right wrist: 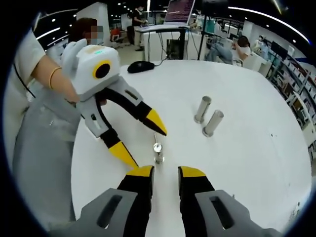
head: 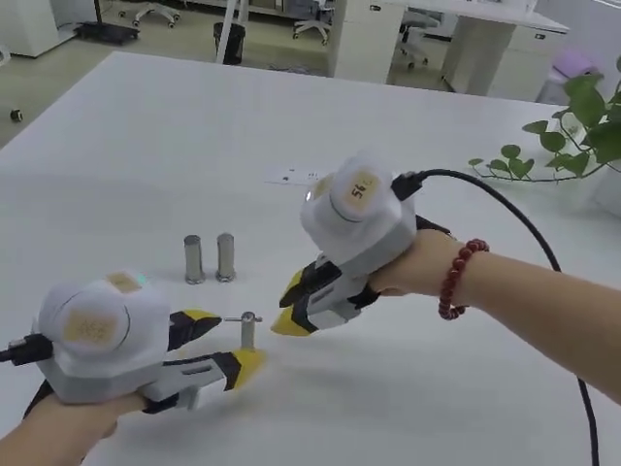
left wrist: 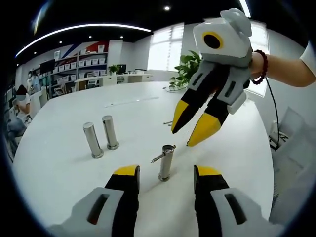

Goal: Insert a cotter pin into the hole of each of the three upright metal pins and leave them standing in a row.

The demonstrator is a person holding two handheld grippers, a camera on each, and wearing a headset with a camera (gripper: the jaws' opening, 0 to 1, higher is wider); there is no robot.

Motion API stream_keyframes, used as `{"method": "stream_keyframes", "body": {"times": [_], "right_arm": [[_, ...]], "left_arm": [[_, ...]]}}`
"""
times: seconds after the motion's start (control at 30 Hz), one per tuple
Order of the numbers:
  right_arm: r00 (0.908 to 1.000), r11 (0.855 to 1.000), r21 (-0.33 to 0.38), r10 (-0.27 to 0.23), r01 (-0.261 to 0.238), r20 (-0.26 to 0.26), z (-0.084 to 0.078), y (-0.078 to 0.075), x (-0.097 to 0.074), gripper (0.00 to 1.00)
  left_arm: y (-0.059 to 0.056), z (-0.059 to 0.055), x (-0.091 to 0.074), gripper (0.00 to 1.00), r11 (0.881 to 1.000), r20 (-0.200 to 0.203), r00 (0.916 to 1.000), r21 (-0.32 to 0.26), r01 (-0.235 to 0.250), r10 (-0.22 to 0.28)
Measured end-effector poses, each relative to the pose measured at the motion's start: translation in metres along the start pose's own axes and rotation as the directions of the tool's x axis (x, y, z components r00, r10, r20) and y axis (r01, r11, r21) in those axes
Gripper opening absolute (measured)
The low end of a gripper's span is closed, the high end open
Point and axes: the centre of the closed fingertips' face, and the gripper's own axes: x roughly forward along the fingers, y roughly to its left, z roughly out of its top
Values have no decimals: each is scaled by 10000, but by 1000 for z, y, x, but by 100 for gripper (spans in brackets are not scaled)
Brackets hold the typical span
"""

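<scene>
Tipping of the near metal pin point(head: 248, 332) was judged the chief hazard. It stood upright on the desk point(head: 136, 146), with a cotter pin point(head: 233, 318) lodged through the hole near its top and projecting to one side; how far through it sat could not be told. The left gripper point(head: 223, 341) was held wide open with one jaw on each side of this pin, apart from it and holding nothing. The right gripper point(head: 288, 307) was held just beside the pin on the opposite side, its jaws parted a little and empty. A sideways brush from any jaw tip against the projecting cotter pin, it was judged, could lever the narrow-based pin over or pull the cotter pin out. A fallen pin could roll, since the desk was smooth and flat.

The two far metal pins point(head: 195, 259) stood upright, close together, near the first pin but apart from it; no cotter pin was seen in either. A careless reach across them was judged able to knock both down, as they stood side by side. The cable point(head: 524, 218) from the right gripper looped off to the right and could drag if swung toward the row.

Open room was ample: bare desk lay on all sides of the pins, and every desk edge was well apart from them. A plant point(head: 582, 126) stood at the far right, well clear.
</scene>
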Motion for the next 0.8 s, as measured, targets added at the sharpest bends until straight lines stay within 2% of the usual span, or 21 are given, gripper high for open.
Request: {"method": "stream_keyframes", "body": {"times": [0.13,0.27,0.5,0.7,0.8], "right_arm": [[9981,9986,524,-105,73,613,9,-5,-5,24],[9935,9969,732,-362,284,1080,18,-12,-9,26],[9796,9928,1056,-748,557,1867,36,-27,-6,32],[9680,9935,785,-980,818,2310,48,-39,6,32],[9556,9911,739,-1263,1104,2662,55,-48,11,31]], "left_arm": [[-3,5,-8,49,10000,203,9998,6,69,-69],[-6,10,-15,56,9999,409,9991,-86,96,-93],[-13,18,-26,63,9998,653,9977,-90,161,-154],[-16,22,-33,71,9998,760,9970,16,175,-175],[-16,24,-36,75,9998,835,9963,-22,184,-181]]}}
